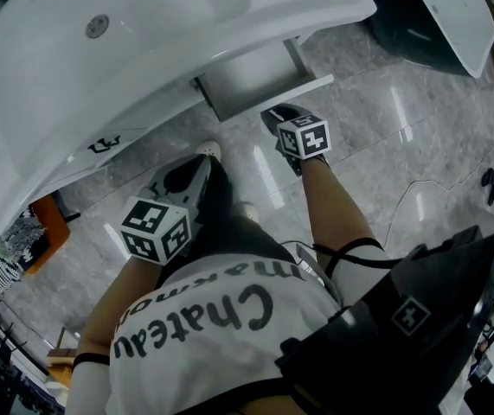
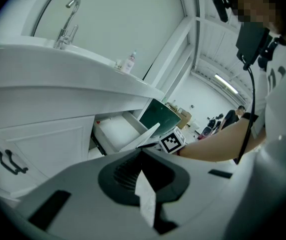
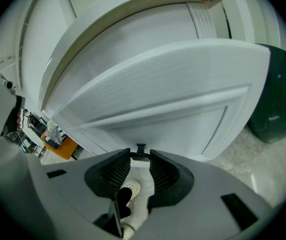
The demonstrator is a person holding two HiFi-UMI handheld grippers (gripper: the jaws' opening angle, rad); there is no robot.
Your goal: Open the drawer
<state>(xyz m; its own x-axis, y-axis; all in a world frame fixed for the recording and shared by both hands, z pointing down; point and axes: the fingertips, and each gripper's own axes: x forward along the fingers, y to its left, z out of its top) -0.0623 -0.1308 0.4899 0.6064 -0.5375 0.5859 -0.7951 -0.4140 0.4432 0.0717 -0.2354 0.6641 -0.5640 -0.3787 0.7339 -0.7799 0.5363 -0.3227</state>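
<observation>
Where right gripper (image 3: 140, 155) meets drawer front (image 3: 183, 109), jaws clenched on small black handle (image 3: 140, 148). Drawer (image 1: 251, 76) stands partway out under white counter (image 1: 143, 59), which overhangs it. Shoe (image 3: 127, 194) on floor below jaws. Dark green bin (image 3: 278, 94) just right of drawer front. Left gripper (image 2: 144, 156) apart from drawer, jaws together, empty. Cabinet door (image 2: 42, 144) ahead of it. Faucet (image 2: 68, 21), bottle (image 2: 129, 63) up on counter.

Drawer (image 1: 255, 80): rear part hidden under the counter (image 1: 143, 50). Handle (image 3: 140, 148): partly covered by the right tool (image 3: 140, 156) and its jaws. Background people (image 2: 240, 111): too small to resolve.
</observation>
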